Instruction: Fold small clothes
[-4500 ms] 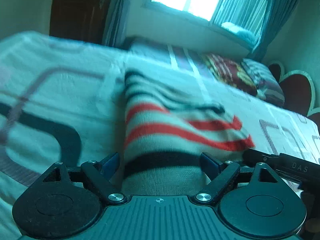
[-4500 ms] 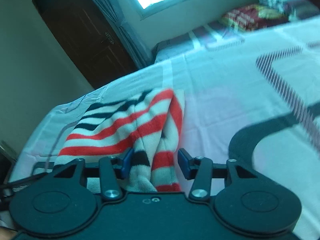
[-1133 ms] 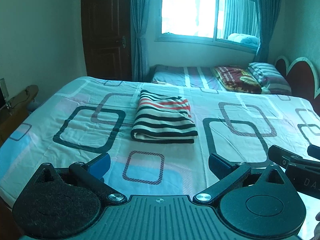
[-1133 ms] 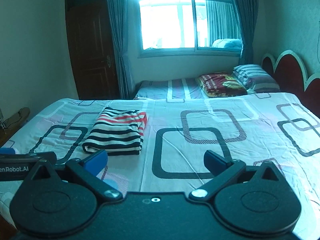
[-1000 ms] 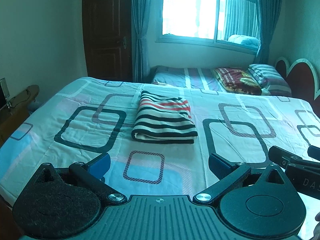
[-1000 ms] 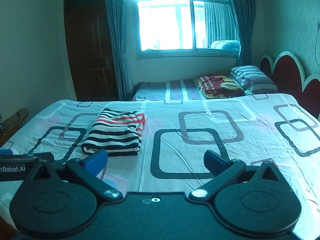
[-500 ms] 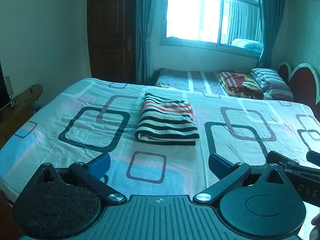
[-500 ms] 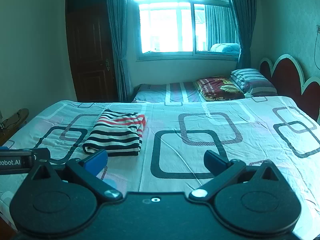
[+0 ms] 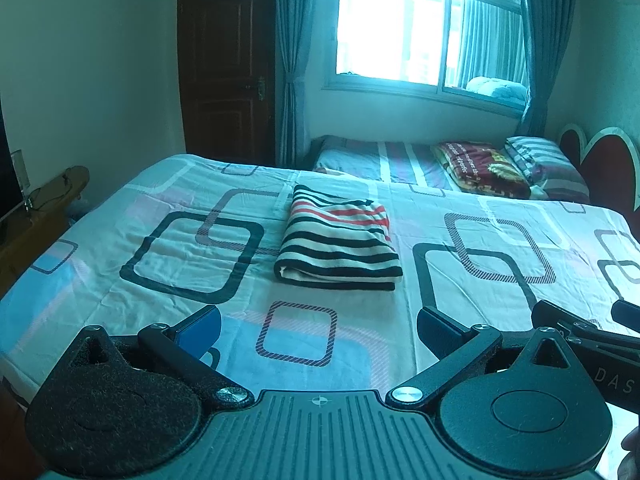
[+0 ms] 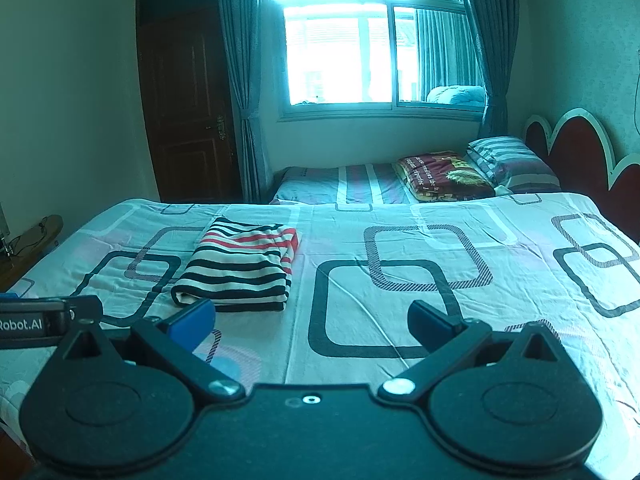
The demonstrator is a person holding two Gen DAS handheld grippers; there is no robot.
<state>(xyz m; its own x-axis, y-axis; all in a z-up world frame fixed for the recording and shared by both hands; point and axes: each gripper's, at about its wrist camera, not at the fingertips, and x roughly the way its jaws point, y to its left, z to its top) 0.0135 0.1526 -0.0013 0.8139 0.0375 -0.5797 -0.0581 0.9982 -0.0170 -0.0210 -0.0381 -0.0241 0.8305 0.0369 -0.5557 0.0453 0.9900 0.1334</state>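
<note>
The folded striped garment (image 9: 338,240) lies on the patterned bed (image 9: 180,248), well beyond both grippers' wide-spread, empty fingers (image 9: 200,326); left gripper (image 9: 318,326), right gripper (image 10: 312,320). A bright window (image 10: 340,52) stands behind.

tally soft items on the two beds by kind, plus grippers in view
Folded striped garment: 1
Folded red patterned blanket: 1
Striped pillow: 1
Grippers, both open and empty: 2, left gripper and right gripper
Total: 5
</note>
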